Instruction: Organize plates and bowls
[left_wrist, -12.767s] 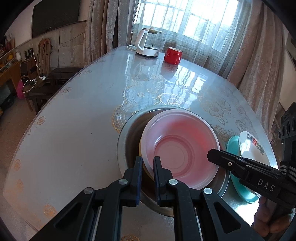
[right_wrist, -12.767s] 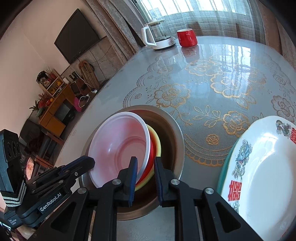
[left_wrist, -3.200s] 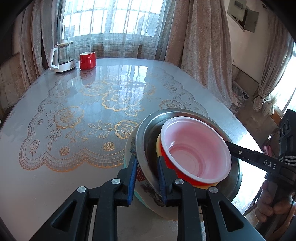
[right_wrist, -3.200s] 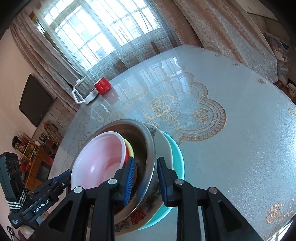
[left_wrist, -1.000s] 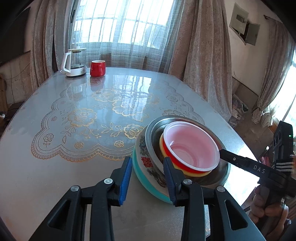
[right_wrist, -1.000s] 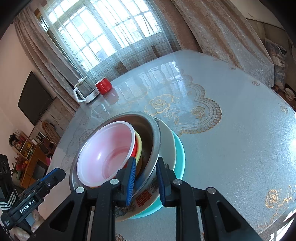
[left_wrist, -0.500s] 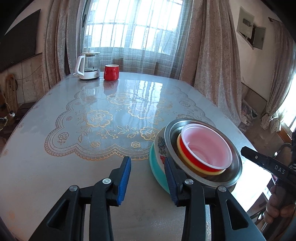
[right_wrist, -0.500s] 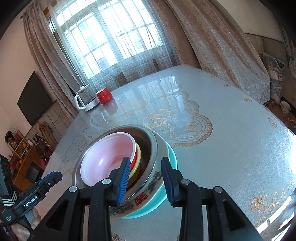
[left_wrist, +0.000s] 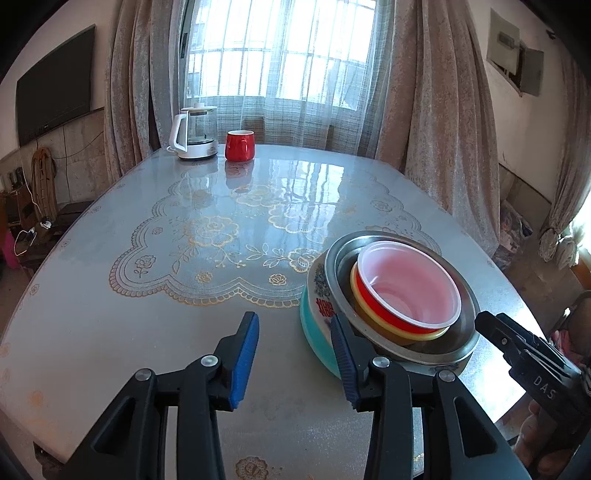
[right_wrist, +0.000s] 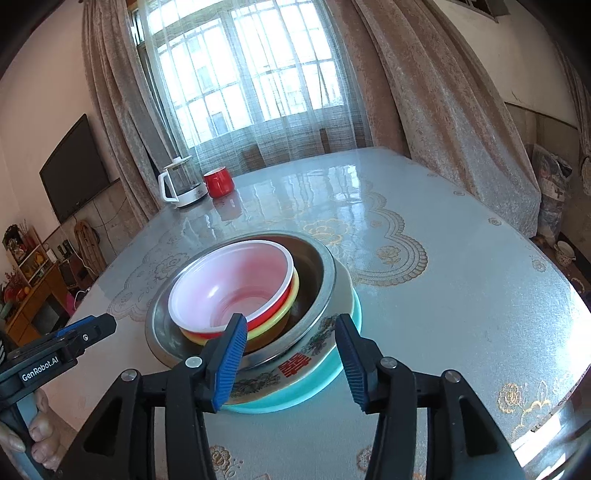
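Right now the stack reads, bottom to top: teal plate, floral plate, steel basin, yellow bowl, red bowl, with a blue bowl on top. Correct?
Nearly. The top bowl is white with a pinkish inside, not blue, as the right wrist view shows. The rest holds: teal plate, floral plate, steel basin, yellow bowl, red bowl.

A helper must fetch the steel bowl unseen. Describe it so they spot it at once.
On the glass-topped table, a single stack of dishes sits at the near edge. The steel bowl sits on a flowered white plate over a teal plate. It is the only shiny metal piece, holding the plastic bowls.
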